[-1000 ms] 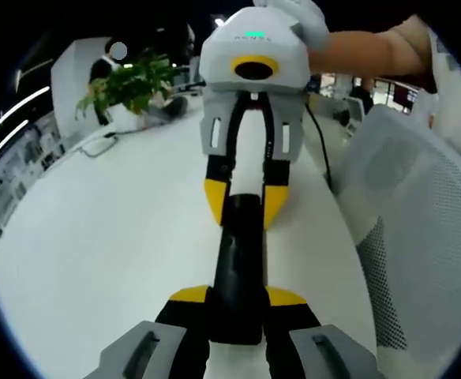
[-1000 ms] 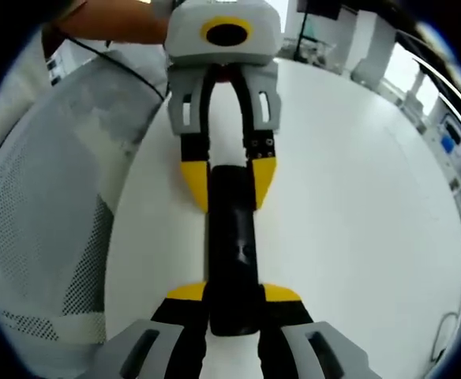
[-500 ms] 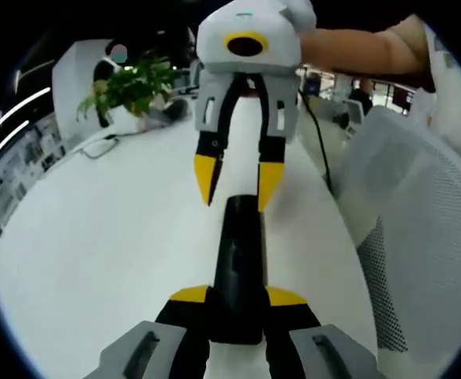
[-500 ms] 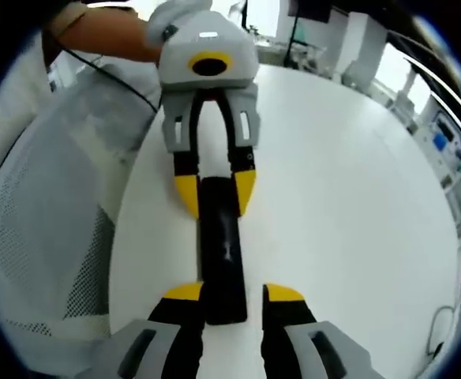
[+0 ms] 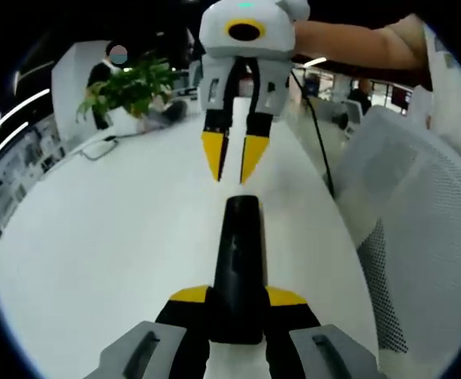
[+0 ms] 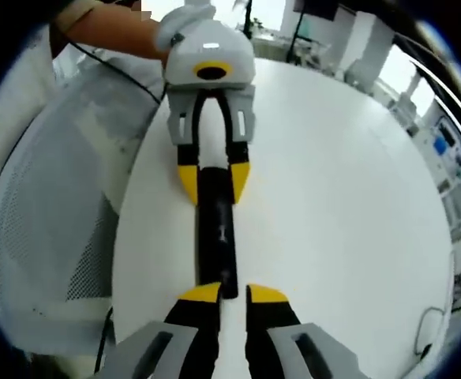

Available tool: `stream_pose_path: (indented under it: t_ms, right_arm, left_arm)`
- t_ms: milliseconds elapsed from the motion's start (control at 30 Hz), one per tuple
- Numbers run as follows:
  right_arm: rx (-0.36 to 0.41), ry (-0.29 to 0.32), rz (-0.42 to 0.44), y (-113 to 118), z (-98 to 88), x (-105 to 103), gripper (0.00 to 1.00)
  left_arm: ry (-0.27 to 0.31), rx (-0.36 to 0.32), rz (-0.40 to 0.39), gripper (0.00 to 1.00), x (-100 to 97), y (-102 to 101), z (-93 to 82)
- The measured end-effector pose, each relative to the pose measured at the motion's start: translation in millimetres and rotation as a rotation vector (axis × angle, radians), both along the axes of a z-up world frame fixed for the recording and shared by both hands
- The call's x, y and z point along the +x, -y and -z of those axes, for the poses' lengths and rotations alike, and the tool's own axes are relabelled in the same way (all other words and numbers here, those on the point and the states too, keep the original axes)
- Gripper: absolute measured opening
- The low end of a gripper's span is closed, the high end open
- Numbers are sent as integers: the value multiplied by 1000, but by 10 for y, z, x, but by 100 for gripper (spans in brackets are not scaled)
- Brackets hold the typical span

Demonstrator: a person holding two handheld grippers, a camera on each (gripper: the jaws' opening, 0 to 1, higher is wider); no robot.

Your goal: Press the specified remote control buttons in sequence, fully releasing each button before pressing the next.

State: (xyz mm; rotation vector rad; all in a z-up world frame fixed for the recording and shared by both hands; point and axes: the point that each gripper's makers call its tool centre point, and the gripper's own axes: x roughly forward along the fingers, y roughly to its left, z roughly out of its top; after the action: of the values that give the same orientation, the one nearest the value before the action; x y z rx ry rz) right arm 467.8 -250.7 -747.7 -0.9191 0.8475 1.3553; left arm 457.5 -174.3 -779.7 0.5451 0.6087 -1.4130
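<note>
Surface (image 5: 96, 237): white, broad, carries the remote; seen also in the right gripper view (image 6: 333, 197).

Chair (image 5: 420, 237): white mesh back, at the right edge of the surface in the left gripper view; in the right gripper view (image 6: 49, 229) it stands at the left.

Plant (image 5: 132, 83): green, leafy, at the far left of the surface in the left gripper view. A cable (image 5: 96, 146) lies on the surface near it.

Remote (image 5: 240, 268): black, long and slim, lying on the surface lengthwise between the two grippers. In the right gripper view (image 6: 216, 245) it runs from the left gripper's jaws toward the near yellow tips.

Left gripper (image 5: 238, 296): grey body, yellow-tipped jaws, pinching the near end of the remote, one tip on each side. In the right gripper view (image 6: 213, 181) it grips the remote's far end, a person's hand (image 6: 179, 24) on its body.

Right gripper (image 5: 232, 162): in the left gripper view it hangs just beyond the remote's far end, apart from it, jaws drawn close with a narrow gap between the tips. In its own view (image 6: 232, 294) the tips stand nearly together at the remote's near end; contact cannot be told.
</note>
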Motion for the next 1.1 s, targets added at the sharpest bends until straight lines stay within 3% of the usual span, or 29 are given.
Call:
stream_pose_path:
  t_ms: [100,533,1100]
  right_arm:
    - [-21,-2,-22,4,14,-16,0]
    - [-101,-35,-60,21,151,-78,0]
    - [-148,-61,-55,33,259,-83,0]
  left_arm:
    - [0,-1,1,24,1,-1,0]
    - [0,-8,1,24,18,-8,5]
    - [1,-12,8,24,22,-9,6]
